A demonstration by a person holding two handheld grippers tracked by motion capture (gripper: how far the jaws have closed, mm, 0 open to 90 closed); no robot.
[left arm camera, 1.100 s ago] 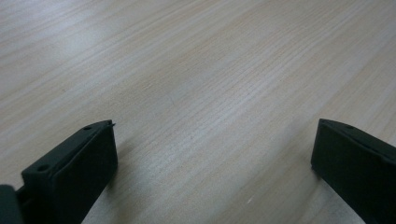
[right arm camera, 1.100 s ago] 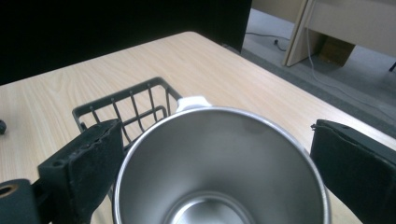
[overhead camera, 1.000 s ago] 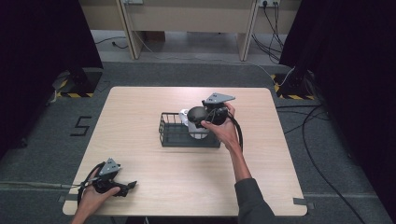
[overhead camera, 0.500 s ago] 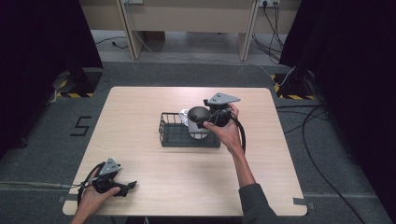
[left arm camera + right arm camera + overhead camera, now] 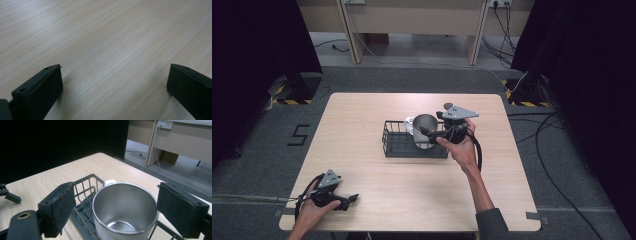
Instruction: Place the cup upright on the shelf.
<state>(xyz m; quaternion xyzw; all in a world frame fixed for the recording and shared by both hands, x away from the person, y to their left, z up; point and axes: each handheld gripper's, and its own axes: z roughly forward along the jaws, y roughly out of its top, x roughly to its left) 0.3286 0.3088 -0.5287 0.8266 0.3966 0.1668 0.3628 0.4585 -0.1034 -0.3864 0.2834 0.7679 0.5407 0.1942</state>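
We have the right claw (image 5: 428, 134) at the middle of the high view, its jaws set wide to either side of a steel mug (image 5: 125, 211) that stands upright in the right end of a black wire basket (image 5: 398, 142) on the desk (image 5: 362, 115). In the right gripper view the mug sits in the lower centre of the frame with a clear gap between each pad and its wall, so nothing is gripped. A white handle-like piece (image 5: 109, 182) peeps over the far rim; we cannot tell whether it belongs to the mug.

We judge this to be the moment around the grasp itself: the claw brackets the mug, either about to close on it or just opened off it. If we mean to lift it, the next move calls for squeezing evenly on the smooth wall, then rising straight up clear of the basket wires.

The left claw (image 5: 346, 201) rests at the lower left of the high view, jaws wide over bare wood.
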